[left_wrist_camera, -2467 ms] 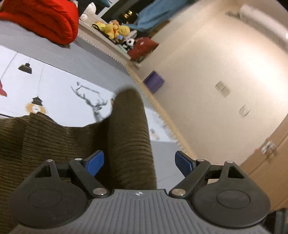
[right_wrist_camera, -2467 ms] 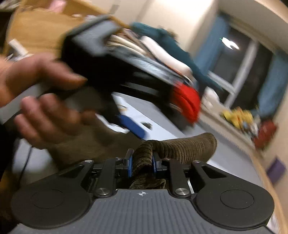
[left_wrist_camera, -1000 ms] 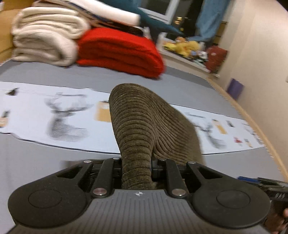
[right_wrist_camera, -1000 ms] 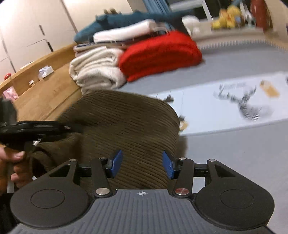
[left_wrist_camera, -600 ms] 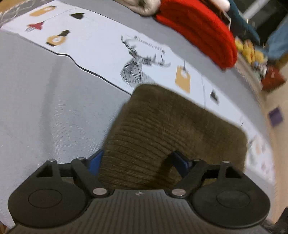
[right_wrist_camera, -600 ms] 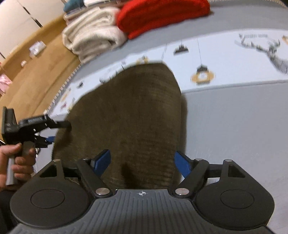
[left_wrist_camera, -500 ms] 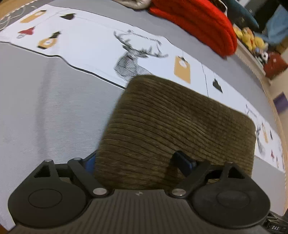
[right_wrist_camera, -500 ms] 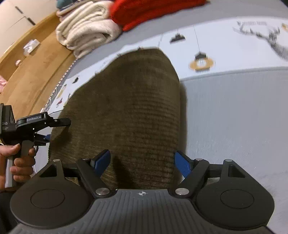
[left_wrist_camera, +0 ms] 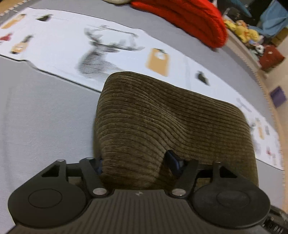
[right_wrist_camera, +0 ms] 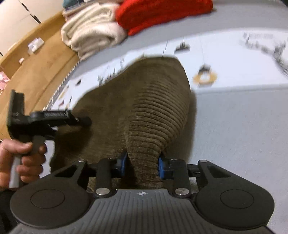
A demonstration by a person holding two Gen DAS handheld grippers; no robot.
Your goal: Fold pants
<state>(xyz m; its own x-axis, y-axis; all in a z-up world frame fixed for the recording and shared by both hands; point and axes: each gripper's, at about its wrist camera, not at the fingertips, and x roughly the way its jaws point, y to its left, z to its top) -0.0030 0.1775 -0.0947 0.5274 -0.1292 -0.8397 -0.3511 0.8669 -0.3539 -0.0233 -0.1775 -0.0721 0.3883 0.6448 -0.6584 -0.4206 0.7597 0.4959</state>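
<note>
The brown corduroy pants (left_wrist_camera: 162,122) lie folded into a thick bundle on the grey mat. My left gripper (left_wrist_camera: 136,162) has its jaws part closed around the near left edge of the bundle; cloth bulges between the blue pads. My right gripper (right_wrist_camera: 142,165) is shut on a bunched ridge of the pants (right_wrist_camera: 151,111) at the near right edge. The left gripper (right_wrist_camera: 46,120) also shows in the right wrist view, held in a hand at the pants' left side.
A white printed strip (left_wrist_camera: 72,46) with deer and lamp pictures runs across the grey mat (left_wrist_camera: 36,117) under the far part of the pants. A red blanket (left_wrist_camera: 183,16) and cream towels (right_wrist_camera: 90,36) are stacked at the back. A wooden floor (right_wrist_camera: 36,59) lies to the left.
Both grippers stood wide open over the pants half a second ago. Now the right one has closed on a ridge of cloth and the left one has narrowed around the near edge.
</note>
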